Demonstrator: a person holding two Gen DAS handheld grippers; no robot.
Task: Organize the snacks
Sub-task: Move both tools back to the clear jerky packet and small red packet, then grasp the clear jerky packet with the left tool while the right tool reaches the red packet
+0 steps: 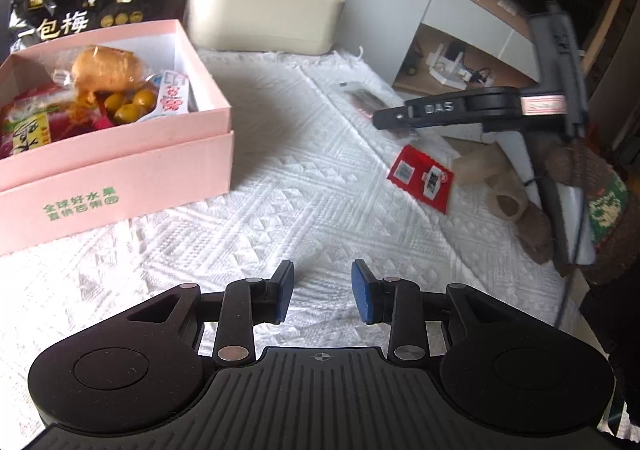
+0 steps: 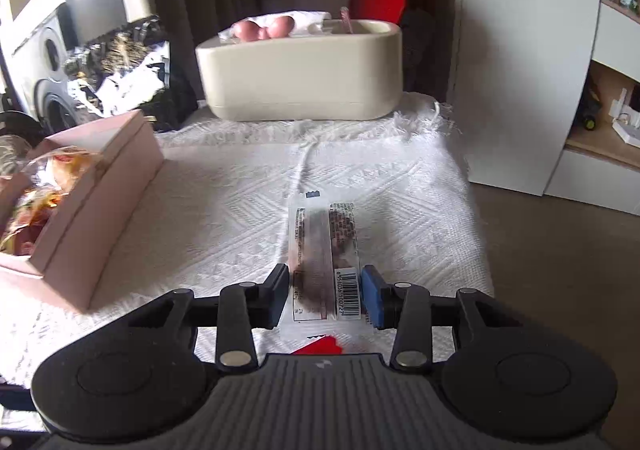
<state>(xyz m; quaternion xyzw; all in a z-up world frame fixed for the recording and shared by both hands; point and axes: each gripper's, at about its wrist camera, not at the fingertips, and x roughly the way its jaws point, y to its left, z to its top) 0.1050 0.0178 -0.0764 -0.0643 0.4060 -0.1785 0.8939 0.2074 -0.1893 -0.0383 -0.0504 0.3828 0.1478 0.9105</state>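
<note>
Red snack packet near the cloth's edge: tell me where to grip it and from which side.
The red snack packet lies flat on the white cloth, nothing on top. Probably best: come from above, fingers across its narrow width near one serrated end, pinching the thin edges. The left gripper is empty.

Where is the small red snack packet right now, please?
In the left wrist view the small red snack packet lies on the white woven cloth, at its right edge, just below the right gripper, far from the pink cardboard box.
</note>
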